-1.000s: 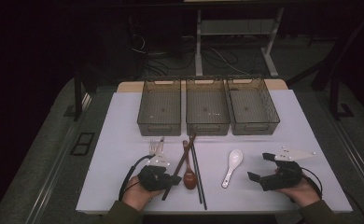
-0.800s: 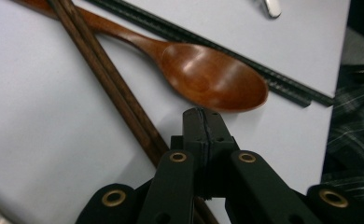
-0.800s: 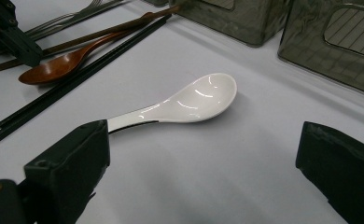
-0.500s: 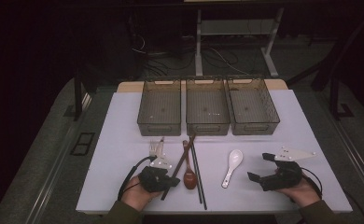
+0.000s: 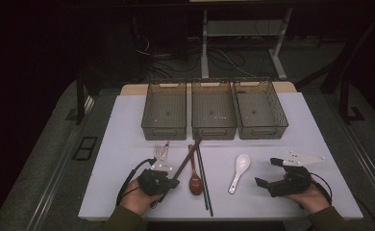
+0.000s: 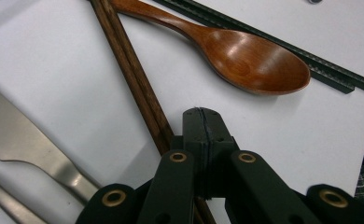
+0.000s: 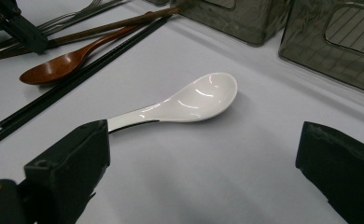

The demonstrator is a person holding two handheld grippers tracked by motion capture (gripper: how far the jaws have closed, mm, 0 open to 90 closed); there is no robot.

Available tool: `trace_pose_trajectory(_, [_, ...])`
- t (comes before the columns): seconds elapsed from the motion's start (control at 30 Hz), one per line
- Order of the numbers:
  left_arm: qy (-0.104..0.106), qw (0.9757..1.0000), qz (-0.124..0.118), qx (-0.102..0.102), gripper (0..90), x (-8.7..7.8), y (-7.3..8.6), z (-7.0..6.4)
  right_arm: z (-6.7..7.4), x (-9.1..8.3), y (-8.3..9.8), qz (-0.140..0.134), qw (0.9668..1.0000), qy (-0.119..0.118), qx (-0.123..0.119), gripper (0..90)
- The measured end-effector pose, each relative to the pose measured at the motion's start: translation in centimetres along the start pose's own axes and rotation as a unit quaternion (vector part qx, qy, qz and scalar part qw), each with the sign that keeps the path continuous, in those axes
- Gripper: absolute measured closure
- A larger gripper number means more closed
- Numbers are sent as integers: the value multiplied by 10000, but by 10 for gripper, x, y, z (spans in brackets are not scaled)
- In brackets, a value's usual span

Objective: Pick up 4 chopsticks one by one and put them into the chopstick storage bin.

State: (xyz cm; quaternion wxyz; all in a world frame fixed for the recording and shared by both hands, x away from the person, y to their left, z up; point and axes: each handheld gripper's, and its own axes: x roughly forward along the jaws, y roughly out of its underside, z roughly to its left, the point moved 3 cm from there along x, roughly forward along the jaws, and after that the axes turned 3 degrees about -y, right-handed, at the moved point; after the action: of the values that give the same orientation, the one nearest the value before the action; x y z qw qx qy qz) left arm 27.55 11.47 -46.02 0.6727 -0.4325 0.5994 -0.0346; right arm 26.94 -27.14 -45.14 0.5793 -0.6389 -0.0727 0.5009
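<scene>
Chopsticks of brown wood (image 5: 184, 159) lie near the lower centre of the high view, slanting from the left gripper (image 5: 168, 183) up toward the middle one of three mesh bins (image 5: 213, 109), which stand in a row across the upper part of the white table (image 5: 128, 139). In the left gripper view the black jaws are pressed together over the near end of the brown sticks (image 6: 133, 77), which pass under the closed tips; whether they are truly pinched or only covered I cannot tell. Just right of the sticks lies a brown wooden spoon (image 5: 194, 179), bowl toward the bottom of the frame, and beside it a pair of black chopsticks (image 5: 202, 175). A metal fork (image 5: 160, 153) lies just above the left gripper, and a steel handle (image 6: 35, 149) shows at the lower left of the left gripper view. A white ceramic spoon (image 5: 238, 171) lies right of centre. The right gripper (image 5: 268, 174), at the lower right of the high view, has its jaws spread wide and holds nothing; in its own view the white spoon (image 7: 185, 103) lies between and beyond the jaws, its handle end hidden behind the left one.
</scene>
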Motion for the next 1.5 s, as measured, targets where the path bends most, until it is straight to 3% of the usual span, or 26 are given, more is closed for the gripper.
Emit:
trace_pose_trajectory(0.1, [8, 10000, -8, -12, 885, 0, 0, 0, 0, 0, 0, -4, 10000, -3, -15, 27])
trace_pose_trajectory(0.27, [93, 9993, -318, -164, 838, -5, -4, 0, 0, 0, 0, -5, 10000, -12, -4, 27])
trace_pose_trajectory(0.5, [-98, 9973, -687, -223, 701, -14, -16, 10, 2, 1, 0, 10, 10000, -16, -9, 27])
trace_pose_trajectory(0.63, [-137, 9968, -755, -234, 608, -14, -19, 16, 2, 1, 0, 7, 10000, -22, -6, 27])
trace_pose_trajectory(0.8, [-214, 9955, -868, -323, 555, -11, -27, 27, 2, 1, 0, 5, 10000, -24, -4, 27])
trace_pose_trajectory(1.27, [-423, 9950, -825, -372, 534, 13, -49, 46, 2, 2, 1, 55, 10000, -20, -5, 27])
trace_pose_trajectory(1.5, [-530, 9946, -764, -451, 605, 25, -54, 50, 2, 3, 1, 65, 10000, -28, -20, 26])
